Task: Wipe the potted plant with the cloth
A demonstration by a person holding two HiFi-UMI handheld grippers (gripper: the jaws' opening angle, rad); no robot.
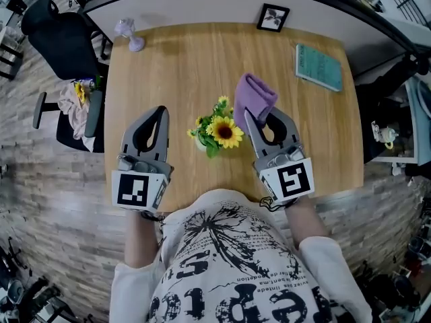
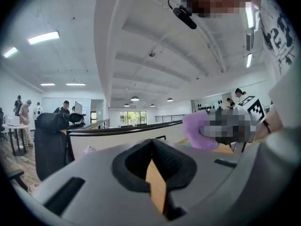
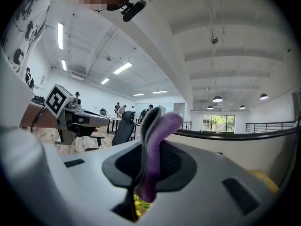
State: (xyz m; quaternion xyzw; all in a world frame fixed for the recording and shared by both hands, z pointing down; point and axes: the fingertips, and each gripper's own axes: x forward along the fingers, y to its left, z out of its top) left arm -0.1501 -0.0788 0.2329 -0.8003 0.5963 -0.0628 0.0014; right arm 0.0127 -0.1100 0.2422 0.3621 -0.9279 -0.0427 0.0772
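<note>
Jaws of the right gripper (image 1: 252,116) are pinching a soft purple cloth (image 1: 254,98) between ribbed black pads. The fabric is folding into a thick, rounded loop that is standing up past the jaw tips, and the right gripper view is showing a grey side along its fold. The left gripper (image 1: 160,111) is carrying nothing, its jaws pressed together above the pale, wood-grain table (image 1: 175,66).

Between the two grippers the potted plant (image 1: 219,132) is sitting on the table near its front edge, showing a yellow sunflower with a dark centre, smaller yellow blooms and green leaves. The cloth is sitting just beside the plant's right side, and it cannot be told whether they are touching. A flat teal book (image 1: 318,66) is lying near the far right corner.
</note>
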